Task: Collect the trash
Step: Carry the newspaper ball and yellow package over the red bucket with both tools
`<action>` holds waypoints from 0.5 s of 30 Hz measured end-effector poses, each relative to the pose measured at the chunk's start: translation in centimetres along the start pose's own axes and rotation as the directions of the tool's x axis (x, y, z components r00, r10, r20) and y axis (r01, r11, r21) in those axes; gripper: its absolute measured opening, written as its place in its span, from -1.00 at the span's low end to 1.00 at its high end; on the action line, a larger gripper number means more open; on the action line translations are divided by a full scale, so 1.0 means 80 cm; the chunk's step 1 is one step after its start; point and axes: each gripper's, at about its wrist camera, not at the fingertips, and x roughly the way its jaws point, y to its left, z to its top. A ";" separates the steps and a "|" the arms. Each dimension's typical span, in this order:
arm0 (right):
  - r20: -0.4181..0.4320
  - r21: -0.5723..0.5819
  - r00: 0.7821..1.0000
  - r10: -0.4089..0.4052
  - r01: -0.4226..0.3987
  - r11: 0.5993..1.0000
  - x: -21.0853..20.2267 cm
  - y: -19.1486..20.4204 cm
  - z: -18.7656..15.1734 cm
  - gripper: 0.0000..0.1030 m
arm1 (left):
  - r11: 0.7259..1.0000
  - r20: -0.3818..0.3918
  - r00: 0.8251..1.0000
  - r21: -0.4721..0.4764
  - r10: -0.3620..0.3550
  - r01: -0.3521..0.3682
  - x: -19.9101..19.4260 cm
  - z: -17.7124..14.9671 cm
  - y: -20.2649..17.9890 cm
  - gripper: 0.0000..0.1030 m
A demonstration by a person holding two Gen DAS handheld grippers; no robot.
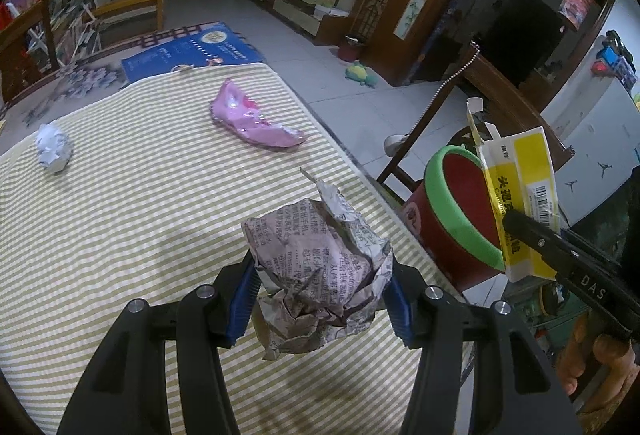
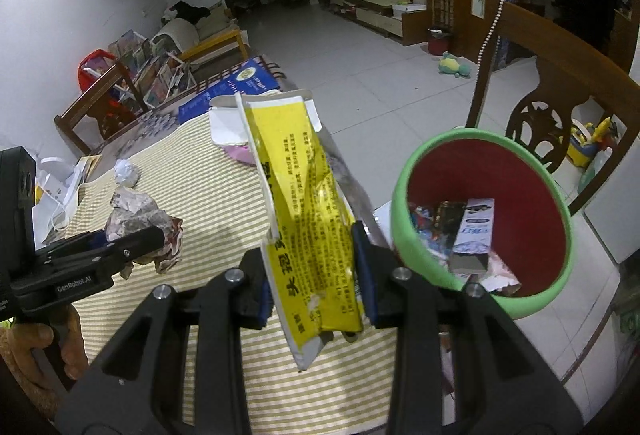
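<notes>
While the right gripper point(image 2: 316, 299) pinches the upright yellow packet point(image 2: 308, 219) just left of the bin point(image 2: 408, 235) at right of frame, the farther left gripper point(image 1: 320, 299) clamps a newspaper wad point(image 1: 320, 267) over the surface point(image 1: 120, 235).

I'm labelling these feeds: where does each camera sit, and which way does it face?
Left wrist: on the left gripper, facing down over the striped table; its fingers grip a newspaper wad.
Right wrist: on the right gripper, facing table edge and bin; its fingers grip a yellow box.
Shared: both grippers, wad, box, bin, table.
</notes>
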 end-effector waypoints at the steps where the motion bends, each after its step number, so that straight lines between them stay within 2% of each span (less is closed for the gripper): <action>1: 0.001 0.005 1.000 -0.002 0.002 1.000 0.000 -0.006 0.001 -0.36 | 1.000 -0.001 1.000 0.003 -0.001 0.001 0.002 0.002 -0.003 0.02; 15: -0.002 0.108 0.999 -0.044 0.044 0.993 0.002 -0.095 0.008 -0.36 | 0.999 -0.022 1.000 0.053 0.009 -0.008 0.031 0.021 -0.060 0.02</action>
